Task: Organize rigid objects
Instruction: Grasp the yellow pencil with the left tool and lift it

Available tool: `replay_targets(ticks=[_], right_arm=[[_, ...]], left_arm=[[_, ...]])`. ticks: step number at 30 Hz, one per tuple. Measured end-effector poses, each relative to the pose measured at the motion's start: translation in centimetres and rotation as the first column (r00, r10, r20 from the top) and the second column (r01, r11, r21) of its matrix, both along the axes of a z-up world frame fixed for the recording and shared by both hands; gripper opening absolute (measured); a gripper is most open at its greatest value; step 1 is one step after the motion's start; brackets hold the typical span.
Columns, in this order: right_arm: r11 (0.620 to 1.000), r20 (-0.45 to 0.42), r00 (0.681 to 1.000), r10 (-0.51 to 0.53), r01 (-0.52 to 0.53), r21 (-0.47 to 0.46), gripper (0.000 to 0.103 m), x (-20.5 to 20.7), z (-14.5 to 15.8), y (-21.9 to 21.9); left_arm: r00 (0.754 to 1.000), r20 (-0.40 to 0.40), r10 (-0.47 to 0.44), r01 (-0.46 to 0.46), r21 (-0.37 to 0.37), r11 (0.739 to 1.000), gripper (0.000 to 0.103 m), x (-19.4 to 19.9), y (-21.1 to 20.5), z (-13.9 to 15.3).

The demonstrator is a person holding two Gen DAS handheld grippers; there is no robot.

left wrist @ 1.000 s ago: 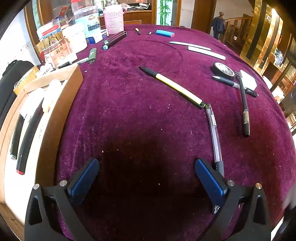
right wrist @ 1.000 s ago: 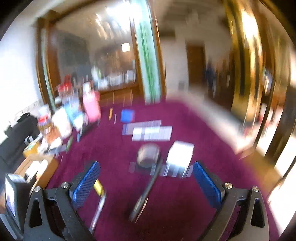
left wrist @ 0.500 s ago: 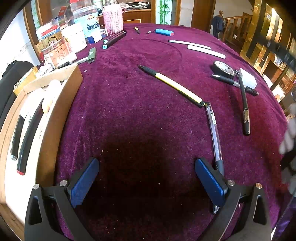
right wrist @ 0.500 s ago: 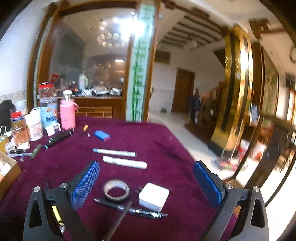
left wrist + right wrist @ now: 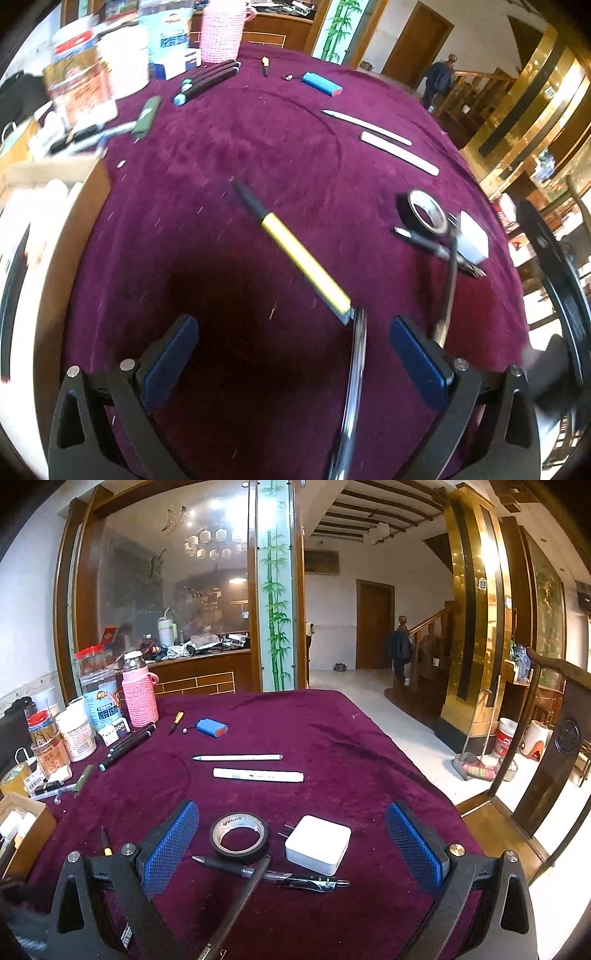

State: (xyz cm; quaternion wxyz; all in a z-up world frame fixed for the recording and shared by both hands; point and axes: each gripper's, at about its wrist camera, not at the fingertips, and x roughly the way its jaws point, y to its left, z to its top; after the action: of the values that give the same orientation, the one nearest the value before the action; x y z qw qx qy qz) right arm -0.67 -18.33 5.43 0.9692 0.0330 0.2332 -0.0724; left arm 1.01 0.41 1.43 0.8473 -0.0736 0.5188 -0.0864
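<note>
On purple cloth [image 5: 332,738]: two white pens [image 5: 258,775].

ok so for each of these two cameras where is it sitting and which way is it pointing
Left wrist: on the left gripper, low over the purple tablecloth, facing the yellow pen and clear pen; both open blue fingers show.
Right wrist: on the right gripper, facing across the table toward the hall, over the tape roll and white charger; its open fingers show.
Shared: tape roll, charger, two white pens.
</note>
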Motion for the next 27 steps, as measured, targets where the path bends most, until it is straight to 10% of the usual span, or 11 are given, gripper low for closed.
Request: replay_targets(ticks=[7, 10, 14, 22, 27], right_arm=[[1.0, -0.001, 1.0, -0.002, 0.002, 0.0, 0.102, 0.1, 0.0, 0.0], [1.0, -0.006, 1.0, -0.002, 0.002, 0.002, 0.102, 0.1, 0.0, 0.0], [1.0, -0.016, 1.0, -0.008, 0.008, 0.002, 0.102, 0.3, -0.1, -0.1], [0.999, -0.035, 0.999, -0.027, 0.028, 0.032, 0.102, 0.7, -0.3, -1.0], [0.997, -0.054, 0.997, -0.056, 0.059, 0.052, 0.102, 1.0, -0.7, -1.8]], left_arm=[[1.0, 0.016, 0.011, -0.013, 0.131, 0.991, 0.095, 3.6, -1.3, -1.3], [0.998, 0.063, -0.014, 0.0, 0.216, 0.976, 0.057, 3.6, -1.4, -1.1], [0.996, 0.056, -0.073, 0.065, 0.135, 0.989, 0.014, 2.7, 0.0, -0.4], [0.996, 0.033, -0.081, 0.075, 0.141, 0.987, 0.009, 1.4, 1.1, -0.6], [0.983, 0.095, -0.155, 0.119, 0.302, 0.946, 0.029, 1.3, -1.8, -0.9]])
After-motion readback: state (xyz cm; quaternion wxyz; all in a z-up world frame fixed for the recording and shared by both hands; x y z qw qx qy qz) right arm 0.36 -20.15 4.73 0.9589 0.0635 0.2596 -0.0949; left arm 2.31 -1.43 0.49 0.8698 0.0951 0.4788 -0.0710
